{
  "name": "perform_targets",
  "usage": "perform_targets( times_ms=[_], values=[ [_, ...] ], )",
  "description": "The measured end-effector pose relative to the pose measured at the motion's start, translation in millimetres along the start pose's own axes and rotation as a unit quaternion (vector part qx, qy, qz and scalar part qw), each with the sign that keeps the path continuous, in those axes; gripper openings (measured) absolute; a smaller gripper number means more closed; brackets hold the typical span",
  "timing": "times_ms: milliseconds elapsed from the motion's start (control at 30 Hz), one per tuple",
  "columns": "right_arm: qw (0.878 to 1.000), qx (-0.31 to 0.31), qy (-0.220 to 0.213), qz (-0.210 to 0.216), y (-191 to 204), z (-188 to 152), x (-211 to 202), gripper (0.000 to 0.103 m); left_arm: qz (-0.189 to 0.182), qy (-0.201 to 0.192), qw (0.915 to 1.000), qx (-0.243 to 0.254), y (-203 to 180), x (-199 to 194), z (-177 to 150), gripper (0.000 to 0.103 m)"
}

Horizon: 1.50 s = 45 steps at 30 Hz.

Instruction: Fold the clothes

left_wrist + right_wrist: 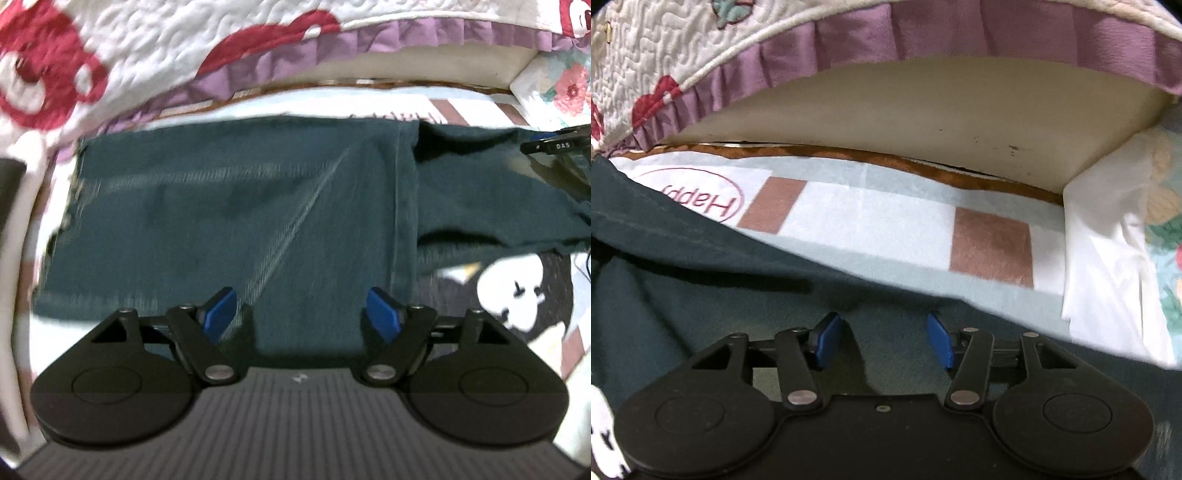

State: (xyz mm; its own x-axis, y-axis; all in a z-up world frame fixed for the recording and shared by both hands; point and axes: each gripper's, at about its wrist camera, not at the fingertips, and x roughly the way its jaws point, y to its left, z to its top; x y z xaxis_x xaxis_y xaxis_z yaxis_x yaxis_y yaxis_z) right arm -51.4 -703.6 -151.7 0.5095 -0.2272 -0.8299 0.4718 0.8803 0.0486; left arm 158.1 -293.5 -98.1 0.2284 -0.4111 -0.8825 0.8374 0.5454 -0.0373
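A home bedroom: a quilted bedspread [147,48] with purple ruffle [849,40] overhangs the mattress.

Jeans [229,206]: dark teal denim, matt, twill weave seen. Quilt [147,55]: stitched, puckered cloth w/ satiny purple ruffle. Left hand-held gripper [302,314]: matt black plastic, blue pads, metal pivots.

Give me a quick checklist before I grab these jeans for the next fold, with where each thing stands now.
1. Left tongs open: ok, blue pads apart, nothing between them.
2. Right tongs open: ok, pads apart and empty.
3. Jeans lying flat: not ok, a diagonal crease runs across them and the right part is rumpled.
4. Both tongs over denim: ok, cloth fills the gap in each wrist view.
5. Tongs touching the cloth: cannot tell.
6. Mat clear beyond the jeans: ok in the right wrist view.
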Motion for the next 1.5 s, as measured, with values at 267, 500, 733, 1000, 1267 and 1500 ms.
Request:
perform_targets(
  times_ms=[267, 500, 733, 1000, 1267, 1500],
  values=[
    [0.998, -0.051, 0.009, 0.044, 60.0, -44.6, -18.6, 0.062, -0.035, 0.025, 0.9990, -0.008, -15.2, 5.2, -43.4, 0.079],
    [0.997, -0.062, 0.016, 0.049, 76.2, -49.1, -23.1, 0.062, -0.017, 0.005, 0.9998, 0.012, -40.1, 20.6, -40.4, 0.079],
    [0.996, -0.069, 0.010, 0.046, 83.8, -57.8, -26.6, 0.064, 0.032, 0.001, 0.9991, 0.027, -46.6, 35.2, -26.9, 0.078],
    [0.996, -0.072, 0.003, 0.054, 81.8, -58.6, -26.6, 0.065, 0.058, -0.003, 0.9936, 0.097, -51.8, 25.5, -15.1, 0.013],
    [0.995, -0.077, -0.001, 0.060, 80.8, -60.4, -27.8, 0.066, 0.180, -0.060, 0.9681, 0.164, -12.7, -7.1, 35.0, 0.008],
    [0.994, -0.086, 0.003, 0.062, 82.0, -61.0, -26.2, 0.067, 0.263, -0.091, 0.9324, 0.230, 1.3, 22.7, 107.3, 0.008]
  ],
)
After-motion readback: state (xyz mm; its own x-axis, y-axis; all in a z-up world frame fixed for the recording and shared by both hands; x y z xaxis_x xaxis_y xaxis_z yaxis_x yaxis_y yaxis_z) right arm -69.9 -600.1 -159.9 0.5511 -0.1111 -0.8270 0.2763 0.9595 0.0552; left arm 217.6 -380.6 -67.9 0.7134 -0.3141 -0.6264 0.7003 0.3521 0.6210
